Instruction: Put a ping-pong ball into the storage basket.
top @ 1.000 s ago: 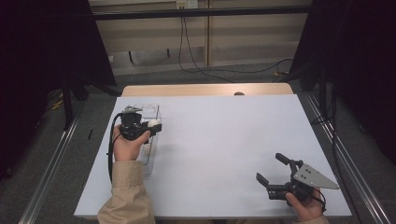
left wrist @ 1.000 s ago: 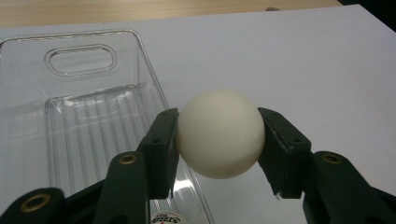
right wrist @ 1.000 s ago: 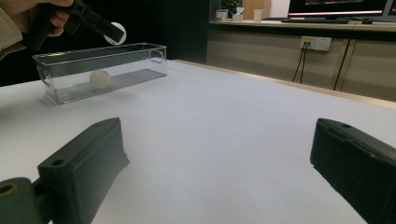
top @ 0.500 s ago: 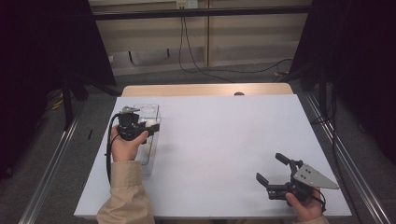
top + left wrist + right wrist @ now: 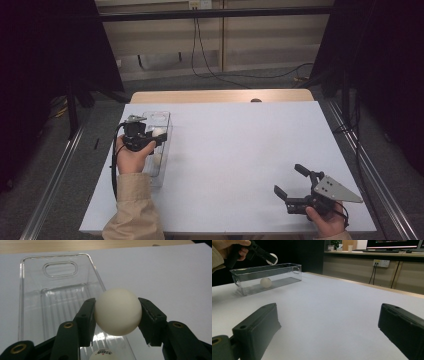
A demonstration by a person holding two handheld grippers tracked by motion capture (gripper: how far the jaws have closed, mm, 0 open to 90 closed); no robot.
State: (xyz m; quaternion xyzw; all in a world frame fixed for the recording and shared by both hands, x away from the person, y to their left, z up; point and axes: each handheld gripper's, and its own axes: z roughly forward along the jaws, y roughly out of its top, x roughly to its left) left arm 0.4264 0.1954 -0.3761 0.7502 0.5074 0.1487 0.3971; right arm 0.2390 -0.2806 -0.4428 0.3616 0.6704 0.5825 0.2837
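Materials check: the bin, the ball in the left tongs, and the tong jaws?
Bin: looks like clear rigid plastic, glossy; the table shows through it, and it has a ribbed floor and a moulded handle slot.
Ball clamped in the left tongs: matte off-white, smooth, probably a celluloid-type plastic ping-pong ball.
Jaws: matte black, likely moulded or printed plastic, with brass-coloured rivets.

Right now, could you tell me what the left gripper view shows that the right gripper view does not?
Left gripper view: the held ball pinched between the left gripper jaws, and red print on the second ball under them.

Right gripper view: the right gripper with open, empty jaws, a wall socket, and the person's hand.

Both: the clear plastic bin, two white balls and the white table.
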